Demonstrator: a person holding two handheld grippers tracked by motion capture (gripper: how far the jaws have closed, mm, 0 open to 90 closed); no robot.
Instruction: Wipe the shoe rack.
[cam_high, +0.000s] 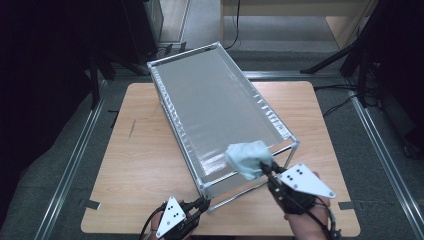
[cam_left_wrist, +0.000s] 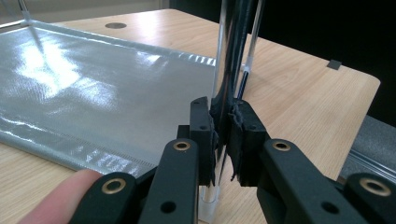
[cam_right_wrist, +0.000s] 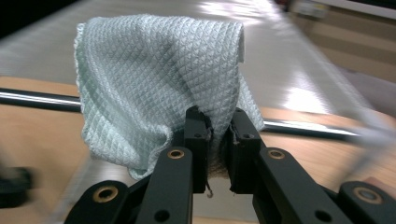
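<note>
High view: we are looking down on a metal-framed rack (cam_high: 172, 67) with a shiny grey sheet top (cam_high: 215, 110), sitting slantwise on the wooden table (cam_high: 140, 165). Taking the rack as our landmark: the left gripper (cam_high: 202, 204) is sitting at its near corner, the right gripper (cam_high: 265, 169) at its near end, pressing a pale green cloth (cam_high: 247, 157) onto the sheet's near edge. We are judging this as wiping, with one hand steadying the rack so it is not sliding.

Left gripper view: the jaws are clamping the rack's upright corner post (cam_left_wrist: 229, 70), pads (cam_left_wrist: 204, 135) tight against it on both sides. The sheet is spreading away to the left of the post. A fingertip (cam_left_wrist: 60, 198) is showing at the bottom left.

Right gripper view: the jaws are closed on a bunched fold of the cloth (cam_right_wrist: 159, 84), the rest draping up and forward as a pad. Behind it, the rack's rail (cam_right_wrist: 37, 100) and sheet are blurring, so the hand is probably sweeping.
</note>
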